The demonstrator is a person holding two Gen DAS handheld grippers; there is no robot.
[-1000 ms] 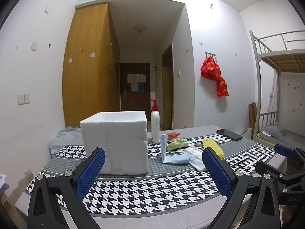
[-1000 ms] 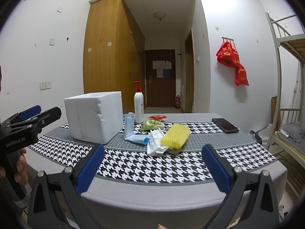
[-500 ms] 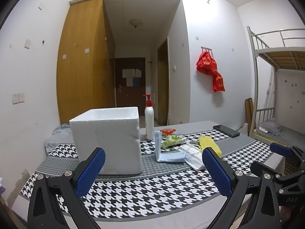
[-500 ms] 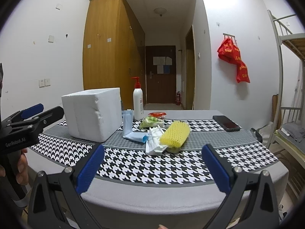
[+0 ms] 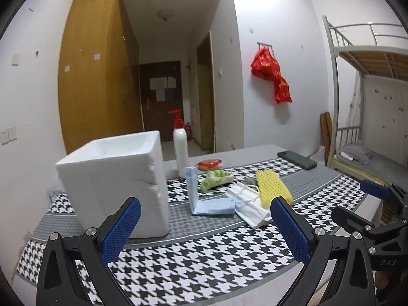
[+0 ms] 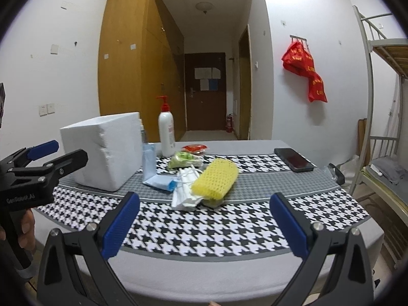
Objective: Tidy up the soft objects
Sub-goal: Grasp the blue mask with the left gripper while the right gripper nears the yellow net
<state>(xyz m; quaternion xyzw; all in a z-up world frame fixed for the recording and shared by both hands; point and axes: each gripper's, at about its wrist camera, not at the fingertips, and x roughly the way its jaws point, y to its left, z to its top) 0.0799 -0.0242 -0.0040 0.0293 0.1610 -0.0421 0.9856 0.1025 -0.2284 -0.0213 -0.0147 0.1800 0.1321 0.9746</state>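
Left wrist view: the left gripper [image 5: 204,225] is wide apart and holds nothing. The white foam box [image 5: 114,186] stands just past its left finger. In the middle lie a blue mask pack [image 5: 209,202], white masks [image 5: 248,204] and a yellow foam net [image 5: 274,186].

Right wrist view: the right gripper [image 6: 204,223] is spread wide and holds nothing. The soft pile lies past it, in the middle of the frame. The table [image 6: 229,227] has a black and white cloth. A pump bottle [image 6: 166,132] stands behind. A bunk bed [image 6: 382,102] is at the right edge.
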